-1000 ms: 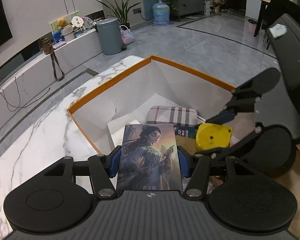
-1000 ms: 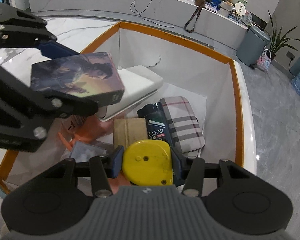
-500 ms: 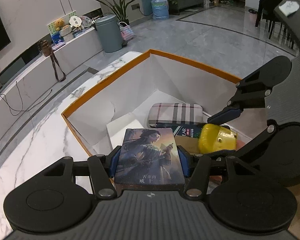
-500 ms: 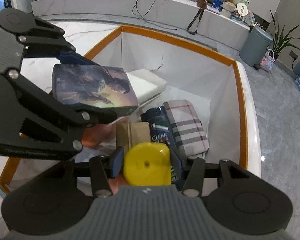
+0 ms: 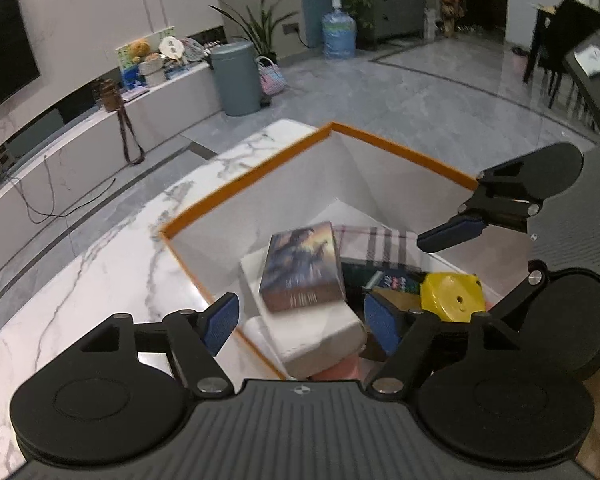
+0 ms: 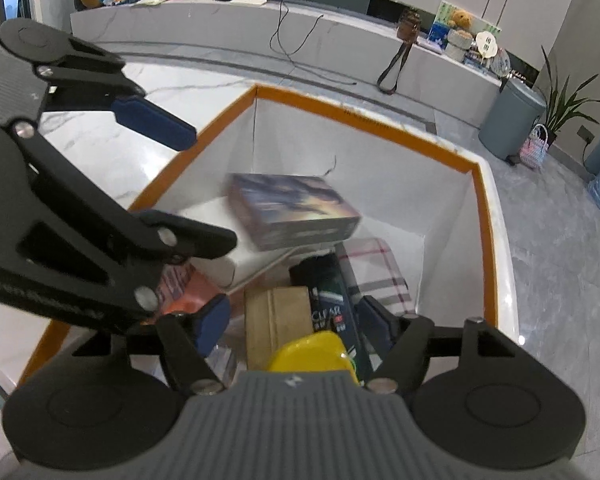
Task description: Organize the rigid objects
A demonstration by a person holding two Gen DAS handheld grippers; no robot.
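- The picture box (image 5: 302, 266), its lid painted with a figure in blues and gold, is motion-blurred and tilted over the white block (image 5: 312, 328) in the orange-rimmed white bin (image 5: 400, 152)
- My left gripper (image 5: 300, 320) has just spread its jaws; the blue pads stand clear of that box
- My right gripper (image 6: 292, 326) has just opened too; the yellow case (image 6: 312, 356) sits between the pads, untouched
- The bin rests on a white marble counter (image 5: 100, 264); grey tiled floor (image 5: 420, 88) beyond
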